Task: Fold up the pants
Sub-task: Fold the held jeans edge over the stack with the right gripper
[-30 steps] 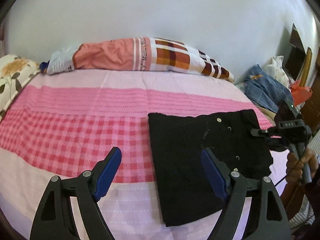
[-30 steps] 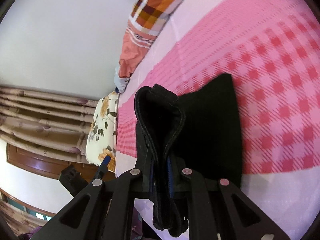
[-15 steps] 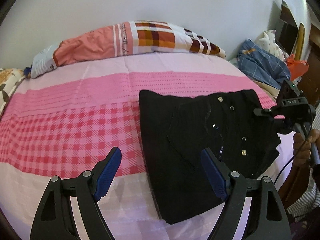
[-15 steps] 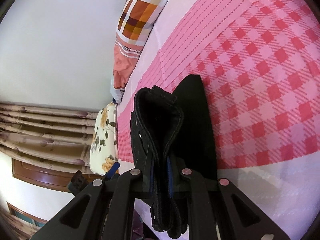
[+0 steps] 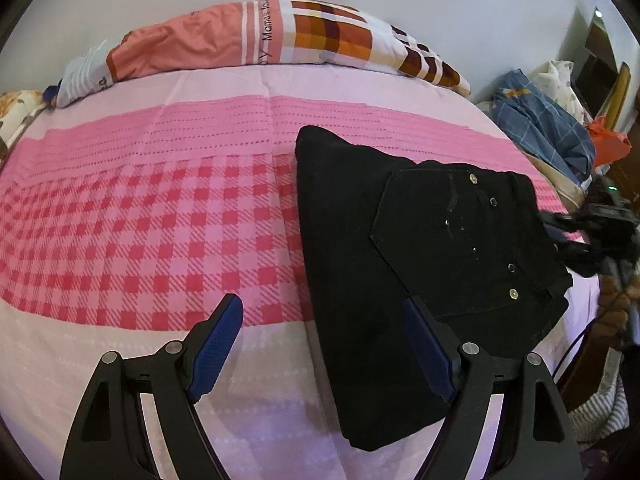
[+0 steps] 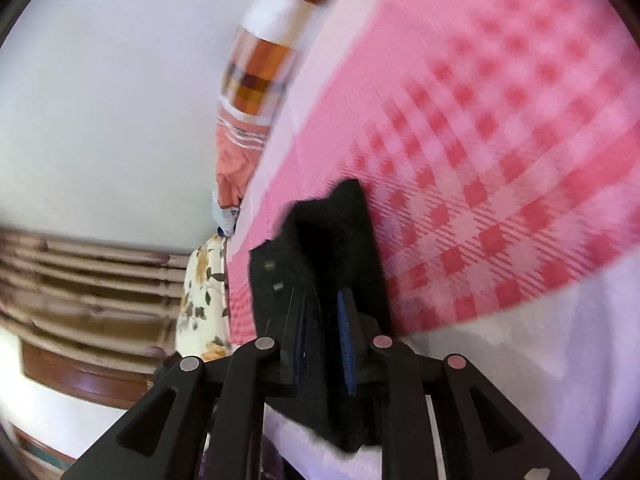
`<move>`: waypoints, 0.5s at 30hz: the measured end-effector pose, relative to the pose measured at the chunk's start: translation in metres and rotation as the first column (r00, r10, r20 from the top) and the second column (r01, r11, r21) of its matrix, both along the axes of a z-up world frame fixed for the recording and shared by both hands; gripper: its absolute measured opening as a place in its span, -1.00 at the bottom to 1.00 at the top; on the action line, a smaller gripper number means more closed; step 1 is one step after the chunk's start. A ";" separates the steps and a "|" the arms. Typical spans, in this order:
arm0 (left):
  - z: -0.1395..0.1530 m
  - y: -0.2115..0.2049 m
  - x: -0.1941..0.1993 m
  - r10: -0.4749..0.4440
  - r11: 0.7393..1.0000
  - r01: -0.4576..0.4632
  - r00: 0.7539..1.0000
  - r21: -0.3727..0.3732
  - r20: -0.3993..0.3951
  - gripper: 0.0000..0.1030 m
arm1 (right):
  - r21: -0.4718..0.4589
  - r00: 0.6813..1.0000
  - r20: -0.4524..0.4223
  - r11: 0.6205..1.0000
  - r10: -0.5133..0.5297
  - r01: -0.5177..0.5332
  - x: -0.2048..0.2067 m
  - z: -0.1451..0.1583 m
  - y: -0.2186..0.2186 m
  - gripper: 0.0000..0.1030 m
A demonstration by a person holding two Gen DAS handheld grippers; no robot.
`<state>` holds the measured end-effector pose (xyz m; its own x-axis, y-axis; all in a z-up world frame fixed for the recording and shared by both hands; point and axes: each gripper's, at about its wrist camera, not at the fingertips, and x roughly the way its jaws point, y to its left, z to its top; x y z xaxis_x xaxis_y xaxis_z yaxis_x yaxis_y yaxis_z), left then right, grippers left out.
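On the bed (image 5: 140, 216), the black pants (image 5: 360, 272) lie folded into a compact rectangle, waistband half laid on top, so folding looks nearly finished. The right gripper (image 6: 324, 340) is opening, the waistband between its jaws. The left gripper (image 5: 320, 344) hovers spread and empty.

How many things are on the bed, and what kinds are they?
Black pants: 1
Long pillow, orange, white and checked: 1
Flowery pillow: 1
Pile of blue checked cloth: 1
Total: 4

They lie on the pink checked bed sheet; whether the blue pile sits on the bed or just beside it, I cannot tell.
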<state>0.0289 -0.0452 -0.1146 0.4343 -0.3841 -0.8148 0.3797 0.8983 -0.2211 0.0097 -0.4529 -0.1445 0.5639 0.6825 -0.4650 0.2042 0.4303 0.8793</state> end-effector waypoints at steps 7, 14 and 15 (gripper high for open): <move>0.012 0.015 -0.001 0.046 0.995 -0.046 0.999 -0.090 -0.003 0.59 | 0.144 0.999 -0.039 0.990 -0.003 0.009 -0.066 0.023 0.047 -0.66; 0.014 0.020 -0.005 0.037 0.991 -0.039 0.999 -0.126 -0.018 0.59 | 0.171 0.980 -0.187 0.980 -0.074 0.107 -0.073 -0.020 0.059 -0.59; 0.014 0.021 -0.006 0.035 0.991 -0.037 0.999 -0.127 -0.018 0.59 | 0.183 0.978 -0.188 0.975 -0.091 0.126 -0.074 -0.023 0.058 -0.57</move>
